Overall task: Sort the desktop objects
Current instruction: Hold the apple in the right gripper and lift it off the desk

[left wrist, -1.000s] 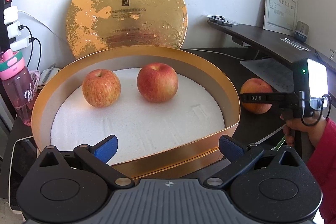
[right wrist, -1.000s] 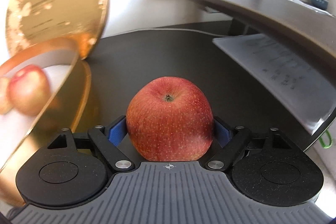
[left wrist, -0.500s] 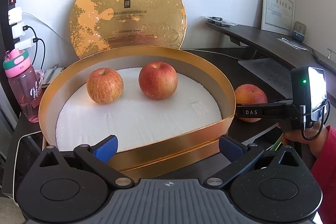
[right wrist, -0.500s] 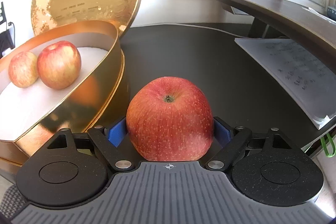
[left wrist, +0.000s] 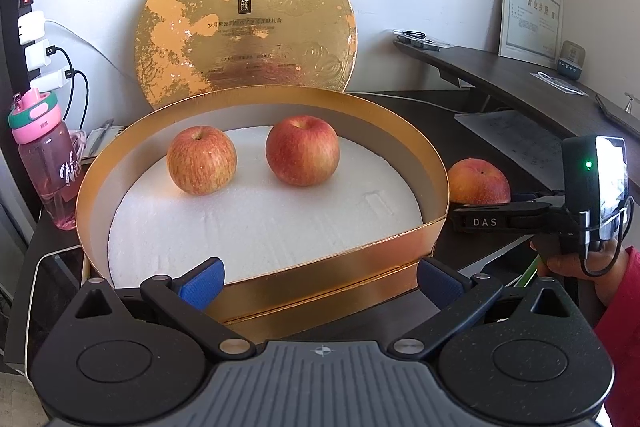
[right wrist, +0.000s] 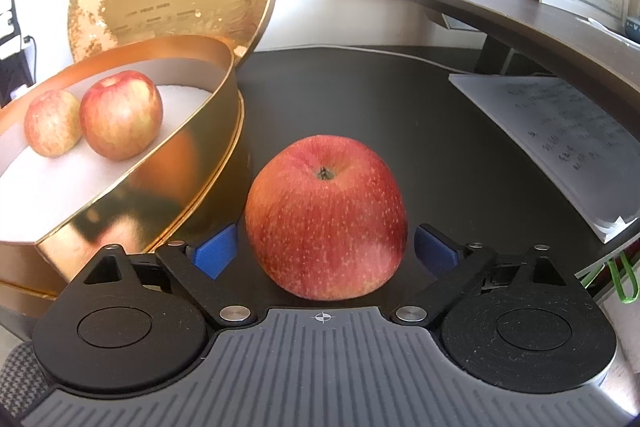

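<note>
On the dark table (right wrist: 400,99), the biggest thing before me is the round gold box (left wrist: 320,259), its white foam floor already carrying two apples (left wrist: 201,160) (left wrist: 302,150), with the gold lid (left wrist: 244,27) propped upright against the wall behind it. The third apple (right wrist: 326,217) sits on the table just outside the box wall, stem up, between the blue pads of my right gripper (right wrist: 325,251); those jaws stand spread, a sliver of gap showing on each side, so nothing is pinching it. My left gripper (left wrist: 320,283) hangs at the box's near rim with its jaws spread wide and empty. The risk I see: the apple is round and free, so a nudge from one pad could roll it against the box wall or off towards the stack of papers (right wrist: 560,147). If I grip and lift too low, the tall gold rim stands squarely in the way and the fruit could knock it. Smaller things sit aside: a pink water bottle (left wrist: 44,167) to the left, chargers (left wrist: 36,55) on the wall strip, a green clip (right wrist: 624,279) at the table edge.
</note>
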`<state>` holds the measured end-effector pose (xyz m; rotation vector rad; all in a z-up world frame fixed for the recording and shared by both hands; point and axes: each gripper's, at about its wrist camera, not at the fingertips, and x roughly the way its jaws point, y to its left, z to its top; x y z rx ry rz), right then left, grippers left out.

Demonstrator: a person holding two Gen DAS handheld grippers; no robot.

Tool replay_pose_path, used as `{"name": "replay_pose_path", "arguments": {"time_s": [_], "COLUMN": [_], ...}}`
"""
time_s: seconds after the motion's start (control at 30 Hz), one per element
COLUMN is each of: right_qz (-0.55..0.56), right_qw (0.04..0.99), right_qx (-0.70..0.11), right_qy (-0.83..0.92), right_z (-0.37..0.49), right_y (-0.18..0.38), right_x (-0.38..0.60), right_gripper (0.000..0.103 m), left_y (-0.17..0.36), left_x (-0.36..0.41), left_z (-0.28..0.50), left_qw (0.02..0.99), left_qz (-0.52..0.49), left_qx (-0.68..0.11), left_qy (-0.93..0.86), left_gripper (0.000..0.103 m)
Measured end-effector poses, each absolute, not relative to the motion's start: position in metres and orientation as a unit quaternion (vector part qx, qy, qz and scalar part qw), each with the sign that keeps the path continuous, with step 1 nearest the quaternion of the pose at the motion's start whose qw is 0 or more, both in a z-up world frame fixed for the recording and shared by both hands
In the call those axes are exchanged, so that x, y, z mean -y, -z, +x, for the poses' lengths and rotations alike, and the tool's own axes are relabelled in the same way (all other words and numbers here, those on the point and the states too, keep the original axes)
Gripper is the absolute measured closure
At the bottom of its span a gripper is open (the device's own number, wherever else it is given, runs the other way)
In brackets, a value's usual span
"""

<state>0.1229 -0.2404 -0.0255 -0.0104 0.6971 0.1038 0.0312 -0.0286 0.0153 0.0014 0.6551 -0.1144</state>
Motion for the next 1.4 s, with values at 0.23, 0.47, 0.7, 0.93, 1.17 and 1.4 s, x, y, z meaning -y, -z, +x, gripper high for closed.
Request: {"name": "replay_pose_path", "arguments": {"time_s": [0.23,0.47,0.7,0.93,1.17,1.4], "right_qz": [-0.006,-0.018,-0.029,-0.018,-0.023,-0.001], "right_qw": [0.940,0.945,0.948,0.949,0.943,0.944], "right_qx": [-0.337,-0.322,-0.312,-0.310,-0.329,-0.328], "right_qy": [-0.051,-0.058,-0.061,-0.060,-0.052,-0.035], "right_z": [0.120,0.116,0.118,0.128,0.137,0.139], "right_y": [0.024,0.022,0.023,0.025,0.026,0.026], "right_x": [0.241,0.240,0.239,0.240,0.238,0.240], "right_gripper": [0.005,0.003,0.003,0.007,0.017,0.018], "left_y": [-0.015,-0.015,-0.014,-0.013,-0.011,-0.012], "left_x": [0.030,0.031,0.040,0.040,0.040,0.037], "left_z": [0.031,0.031,0.029,0.033,0.034,0.031], "left_qw": [0.945,0.945,0.945,0.944,0.943,0.943], "left_qz": [0.002,0.005,0.021,0.019,0.020,0.016], "left_qx": [-0.322,-0.322,-0.316,-0.321,-0.324,-0.322], "left_qy": [0.057,0.061,0.082,0.075,0.078,0.077], "left_gripper": [0.000,0.000,0.000,0.000,0.000,0.000]}}
